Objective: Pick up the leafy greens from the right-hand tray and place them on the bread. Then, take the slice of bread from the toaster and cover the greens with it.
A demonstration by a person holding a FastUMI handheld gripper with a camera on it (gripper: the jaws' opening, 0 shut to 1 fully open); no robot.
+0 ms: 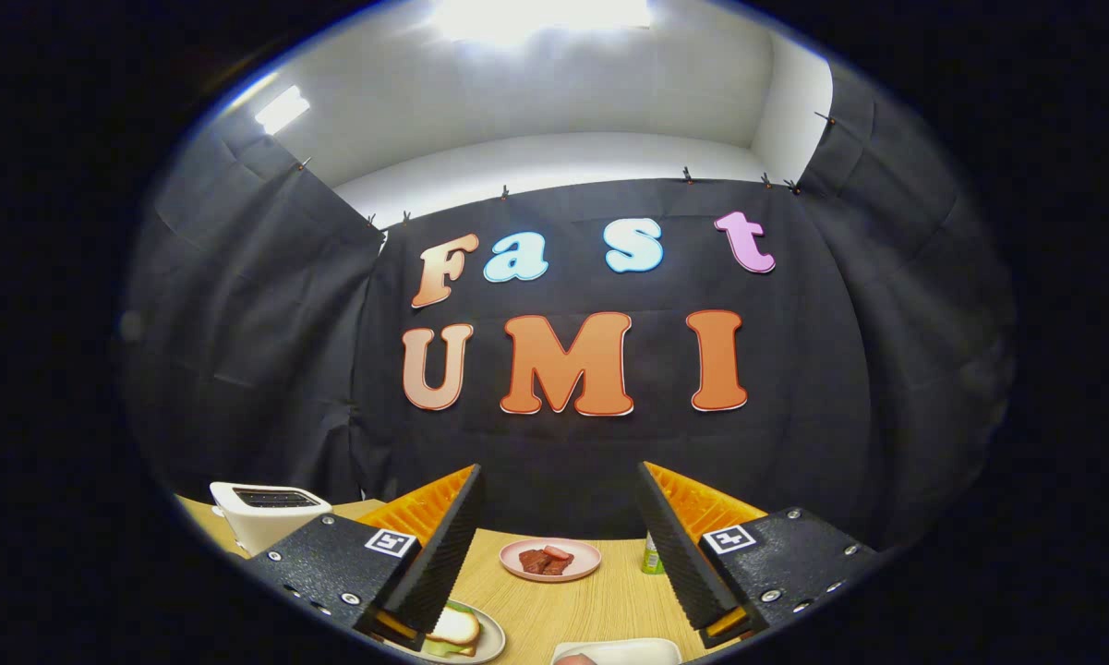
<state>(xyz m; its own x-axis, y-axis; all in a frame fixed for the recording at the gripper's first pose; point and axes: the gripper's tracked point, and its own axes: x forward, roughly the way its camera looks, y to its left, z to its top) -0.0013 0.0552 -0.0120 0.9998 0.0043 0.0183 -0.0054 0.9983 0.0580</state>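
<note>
Currently gripper (pixel 559 545) sits high above the wooden table (pixel 563 605), fingers spread wide, nothing between them. Landmark: pink plate (pixel 584 552) with red meat pieces (pixel 545 560), beyond the fingers, centred in the gap.

- Toaster (pixel 263 513): white, well left of the pink plate, behind the left finger. Slot visible on top; can't tell if a slice is in it.
- Bread (pixel 454 626): nearer than the pink plate and to its left, on a grey plate (pixel 488 646), partly hidden under the left finger. Something green shows under or beside the slice; can't tell whether that's the greens already placed.
- White tray (pixel 646 650): nearer than the pink plate, slightly right. Contents cut off, greens not confirmed.
- Small green bottle (pixel 652 554): just right of the pink plate, by the right finger.

Handling, my read: greens light, floppy, tear easily; pinch the thickest bunch or stem, soft squeeze. Toast light, stiff, crumbly; grip the top edge across its thickness and lift straight.

Obstructions: bottle near the tray approach looks tippable.
</note>
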